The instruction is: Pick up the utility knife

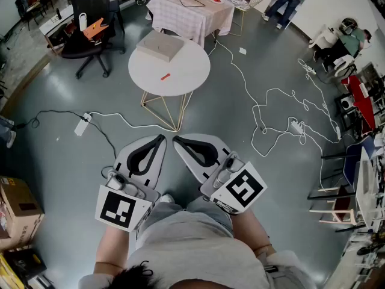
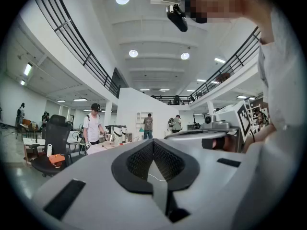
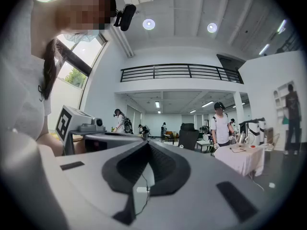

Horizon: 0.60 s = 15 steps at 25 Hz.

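You held the left tool low, jaws pressed together, empty. The orange utility knife lay ahead on the round white tabletop, near a flat box. Your right tool was likewise pressed together, empty.

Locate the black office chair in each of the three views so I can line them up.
Head view: the black office chair is top left, left of the cloth-covered table.
Left gripper view: the chair is near the left edge, the table to its right.
Right gripper view: the chair is small, just right of centre.
Shared landmark: the cloth-covered table, right of the chair in every view.
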Each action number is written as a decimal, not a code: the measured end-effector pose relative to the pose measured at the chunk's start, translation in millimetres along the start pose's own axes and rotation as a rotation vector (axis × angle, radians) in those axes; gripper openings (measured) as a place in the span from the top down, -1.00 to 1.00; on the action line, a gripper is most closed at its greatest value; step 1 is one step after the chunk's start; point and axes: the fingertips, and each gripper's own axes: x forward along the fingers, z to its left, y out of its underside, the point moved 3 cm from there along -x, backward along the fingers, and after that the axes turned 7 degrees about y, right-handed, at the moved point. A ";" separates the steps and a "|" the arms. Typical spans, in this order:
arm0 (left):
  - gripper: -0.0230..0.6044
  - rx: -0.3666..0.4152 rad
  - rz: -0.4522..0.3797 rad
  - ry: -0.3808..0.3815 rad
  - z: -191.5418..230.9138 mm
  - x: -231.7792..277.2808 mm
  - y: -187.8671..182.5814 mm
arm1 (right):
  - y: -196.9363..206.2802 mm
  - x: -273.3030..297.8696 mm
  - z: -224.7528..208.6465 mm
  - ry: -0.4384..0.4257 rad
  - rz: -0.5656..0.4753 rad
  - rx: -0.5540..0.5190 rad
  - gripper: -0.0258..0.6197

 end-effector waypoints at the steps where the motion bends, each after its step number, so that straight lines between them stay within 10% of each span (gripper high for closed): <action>1: 0.89 0.000 0.000 -0.001 0.1 -1.1 -3.6 | -1.7 -1.1 2.0 -0.004 0.001 0.000 0.89; 15: 0.89 -0.023 0.006 0.025 -19.1 -2.1 -0.3 | -0.6 -16.3 8.1 0.001 0.023 -0.003 0.89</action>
